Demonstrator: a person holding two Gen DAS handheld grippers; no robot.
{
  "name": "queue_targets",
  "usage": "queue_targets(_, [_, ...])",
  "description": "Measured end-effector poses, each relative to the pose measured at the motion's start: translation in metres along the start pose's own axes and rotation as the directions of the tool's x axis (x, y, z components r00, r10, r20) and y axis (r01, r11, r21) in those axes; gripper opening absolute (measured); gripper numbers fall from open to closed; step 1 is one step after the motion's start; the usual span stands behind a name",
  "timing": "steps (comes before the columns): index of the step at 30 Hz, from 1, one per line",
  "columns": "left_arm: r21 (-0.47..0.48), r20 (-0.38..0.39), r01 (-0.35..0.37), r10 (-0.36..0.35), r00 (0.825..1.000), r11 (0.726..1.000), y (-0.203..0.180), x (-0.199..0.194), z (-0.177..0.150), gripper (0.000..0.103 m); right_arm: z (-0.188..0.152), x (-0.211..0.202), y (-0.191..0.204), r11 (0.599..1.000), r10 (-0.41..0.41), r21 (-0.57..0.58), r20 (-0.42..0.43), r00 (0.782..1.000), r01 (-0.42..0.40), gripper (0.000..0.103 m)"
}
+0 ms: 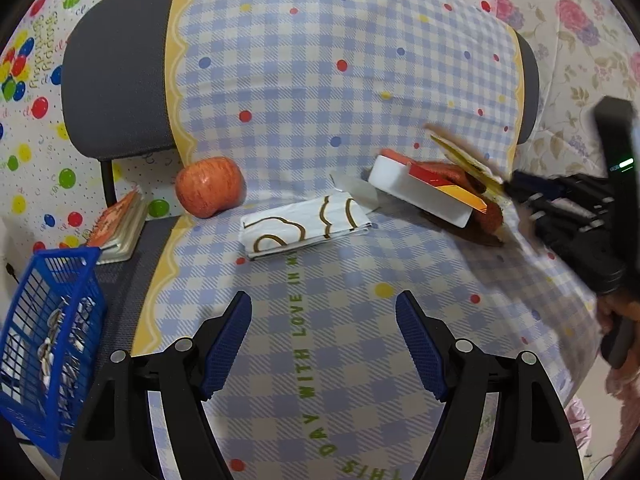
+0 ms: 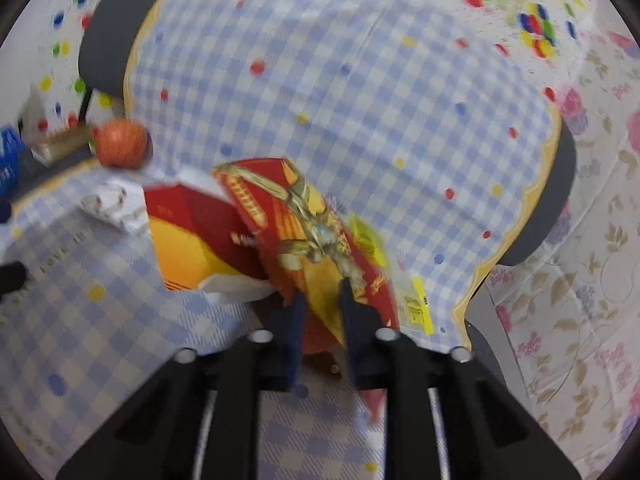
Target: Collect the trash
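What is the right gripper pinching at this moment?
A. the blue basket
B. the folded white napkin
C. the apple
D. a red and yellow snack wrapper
D: in the right wrist view the right gripper has its fingers closed on the red and yellow snack wrapper; the apple sits apart, untouched.
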State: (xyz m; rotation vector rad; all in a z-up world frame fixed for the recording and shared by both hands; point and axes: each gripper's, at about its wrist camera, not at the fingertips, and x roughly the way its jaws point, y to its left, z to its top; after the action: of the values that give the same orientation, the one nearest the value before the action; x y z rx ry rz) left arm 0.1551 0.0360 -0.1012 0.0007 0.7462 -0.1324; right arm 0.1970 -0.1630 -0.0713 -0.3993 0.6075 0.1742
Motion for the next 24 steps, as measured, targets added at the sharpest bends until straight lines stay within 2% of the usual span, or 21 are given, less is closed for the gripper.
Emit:
queue_targets(4, [0.020, 0.008, -0.008, 0.008, 1.000, 1.000, 0.001, -0.002, -0.001, 0.075, -0.004, -0.048, -0.046, 0.977, 0.049, 0.204, 0.078, 0.996, -0.064, 0.002])
queue_targets(7, [0.051, 0.019, -0.021, 0.020, 1.000, 0.999, -0.001, -0.001, -0.001, 0.075, -0.015, -0.074, -0.071, 0.932, 0.092, 0.337, 0.124, 0.988, -0.130, 0.002])
queue_targets(9, [0.064, 0.019, -0.030, 0.028, 0.999, 0.997, -0.002, 0.002, 0.001, 0.075, -0.022, -0.090, -0.075, 0.909, 0.111, 0.384, 0.148, 0.983, -0.161, 0.002])
queue_targets(13, [0.073, 0.002, -0.029, 0.029, 1.000, 0.997, -0.003, 0.012, 0.006, 0.075, -0.040, -0.107, -0.075, 0.876, 0.123, 0.442, 0.179, 0.976, -0.191, 0.002])
queue_targets(15, [0.073, -0.001, -0.022, 0.022, 1.000, 0.997, -0.005, 0.013, 0.008, 0.075, -0.048, -0.107, -0.073, 0.871, 0.109, 0.459, 0.172, 0.979, -0.177, 0.002])
queue_targets(18, [0.076, 0.002, -0.016, 0.016, 1.000, 0.997, -0.007, 0.015, 0.011, 0.075, -0.059, -0.102, -0.073, 0.850, 0.132, 0.489, 0.162, 0.978, -0.196, 0.002])
queue_targets(22, [0.084, -0.013, -0.037, 0.038, 0.999, 0.996, -0.002, 0.032, 0.021, 0.075, -0.069, -0.094, -0.075, 0.824, 0.171, 0.522, 0.144, 0.975, -0.222, 0.002])
queue_targets(24, [0.116, -0.037, -0.067, 0.072, 0.997, 0.991, -0.001, 0.050, 0.029, 0.075, -0.071, -0.091, -0.076, 0.816, 0.181, 0.531, 0.139, 0.974, -0.228, 0.002])
